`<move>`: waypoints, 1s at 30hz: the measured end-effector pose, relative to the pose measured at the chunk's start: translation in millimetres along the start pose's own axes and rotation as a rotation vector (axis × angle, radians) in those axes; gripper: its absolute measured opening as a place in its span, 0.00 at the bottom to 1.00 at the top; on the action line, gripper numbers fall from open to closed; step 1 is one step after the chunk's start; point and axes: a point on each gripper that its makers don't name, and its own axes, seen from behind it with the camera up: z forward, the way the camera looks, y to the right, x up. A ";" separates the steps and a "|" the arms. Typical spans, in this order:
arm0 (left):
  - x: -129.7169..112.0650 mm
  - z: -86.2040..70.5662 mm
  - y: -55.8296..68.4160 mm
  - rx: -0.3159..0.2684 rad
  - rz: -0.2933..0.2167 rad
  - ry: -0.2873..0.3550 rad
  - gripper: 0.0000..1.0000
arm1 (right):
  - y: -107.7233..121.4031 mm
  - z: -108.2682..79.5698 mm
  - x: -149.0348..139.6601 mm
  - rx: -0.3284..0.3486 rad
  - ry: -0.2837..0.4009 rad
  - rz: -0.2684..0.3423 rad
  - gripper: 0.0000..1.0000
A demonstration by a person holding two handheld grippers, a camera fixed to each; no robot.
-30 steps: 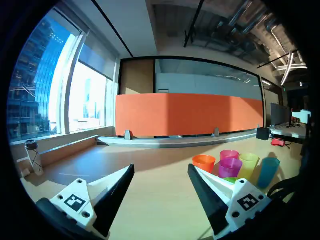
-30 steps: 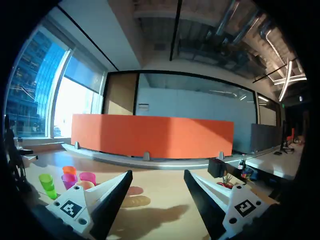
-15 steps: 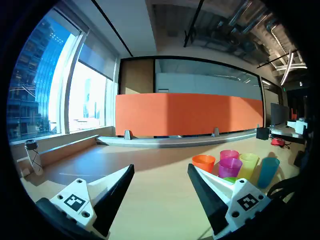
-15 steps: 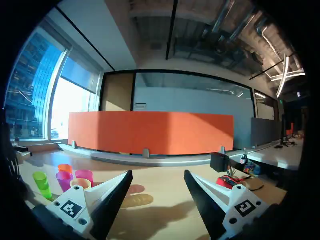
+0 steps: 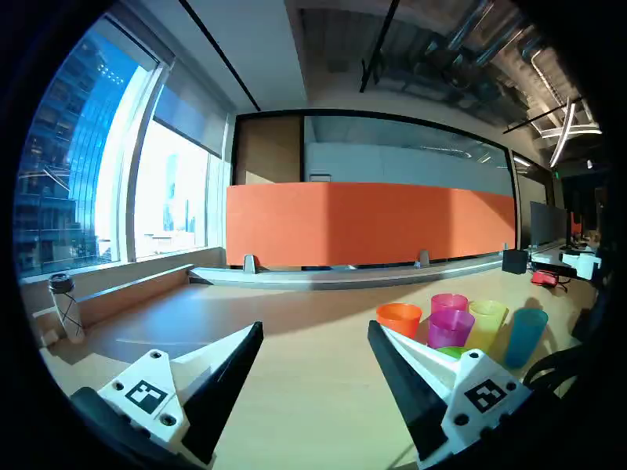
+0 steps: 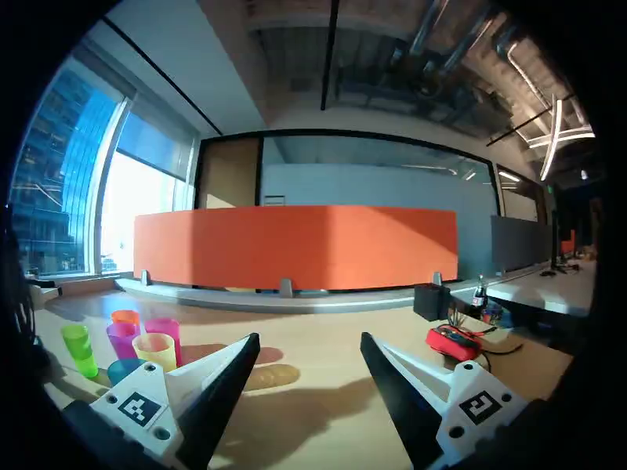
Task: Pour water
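Left gripper view: the left gripper (image 5: 313, 327) is released, jaws spread wide with nothing between them, low over the pale wooden desk (image 5: 313, 407). The cluster of cups (image 5: 462, 321) stands on the desk to the right of the jaws, just beyond the right finger. The orange cup (image 5: 400, 317) is closest to the jaw line and the teal cup (image 5: 523, 335) is farthest out.

Right gripper view: the right gripper (image 6: 308, 338) is likewise spread and empty. The same cluster lies to its left, with the green cup (image 6: 78, 350) outermost. The cups therefore sit between the two grippers, and either must swing inward to reach one. Neither is clearly nearer.

All cups are upright, long axis vertical, round-rimmed and tapered, of smooth translucent plastic. Their contents cannot be told. Judged light and easily tipped, and packed closely, so a side grasp risks knocking a neighbour.
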 end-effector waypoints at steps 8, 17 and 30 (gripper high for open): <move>0.1 0.2 0.1 0.000 0.000 0.000 0.99 | 2.6 -0.1 -8.4 -0.005 -0.019 -0.005 0.99; 0.0 0.4 0.5 0.000 0.000 0.000 0.99 | 2.1 -2.1 -15.3 -0.005 -0.042 -0.006 0.99; 0.3 1.0 1.0 0.000 0.000 0.000 0.99 | -1.0 -5.4 -13.6 0.005 -0.042 -0.005 0.99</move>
